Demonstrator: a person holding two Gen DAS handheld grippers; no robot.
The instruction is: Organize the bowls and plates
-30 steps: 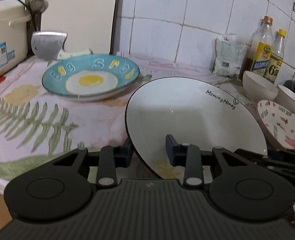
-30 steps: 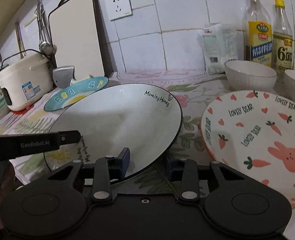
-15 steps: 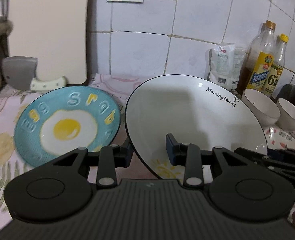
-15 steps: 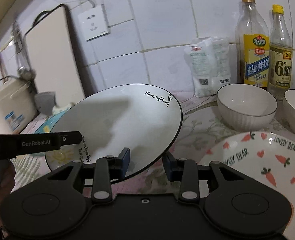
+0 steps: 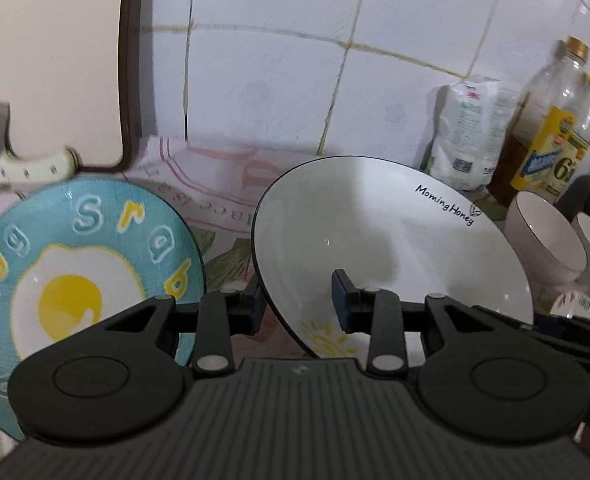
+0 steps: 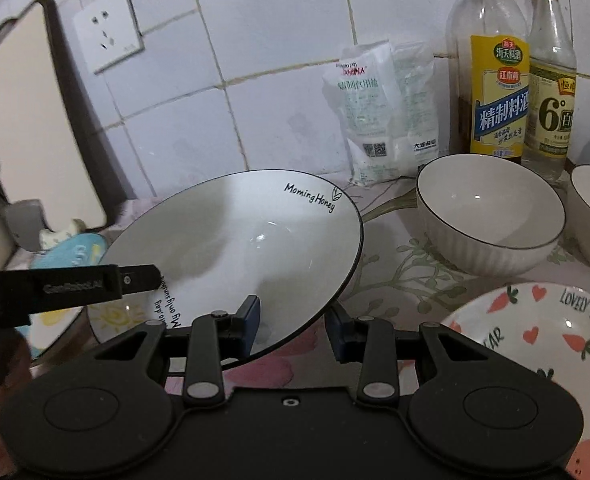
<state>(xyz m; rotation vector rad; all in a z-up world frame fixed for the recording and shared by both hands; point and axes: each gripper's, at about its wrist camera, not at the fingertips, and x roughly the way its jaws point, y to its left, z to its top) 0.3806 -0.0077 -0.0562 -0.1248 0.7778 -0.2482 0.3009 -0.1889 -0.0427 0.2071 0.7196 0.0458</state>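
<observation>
both grippers clamp the white "morning honey" plate (image 5: 375, 236) by opposite rims, left gripper (image 5: 298, 300) and right gripper (image 6: 293, 326) sharing its weight, apparently to carry it level above the counter toward the blue egg plate (image 5: 75, 264) for stacking. two white bowls (image 6: 491, 212) and a carrot-print plate (image 6: 543, 344) wait rightward; bottles (image 6: 495, 80) crowd the wall behind.

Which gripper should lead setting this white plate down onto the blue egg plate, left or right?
Left, probably. Both the left gripper and right gripper straddle the white plate's rim, but the blue egg plate lies right beside the left one and is barely visible from the right.
</observation>
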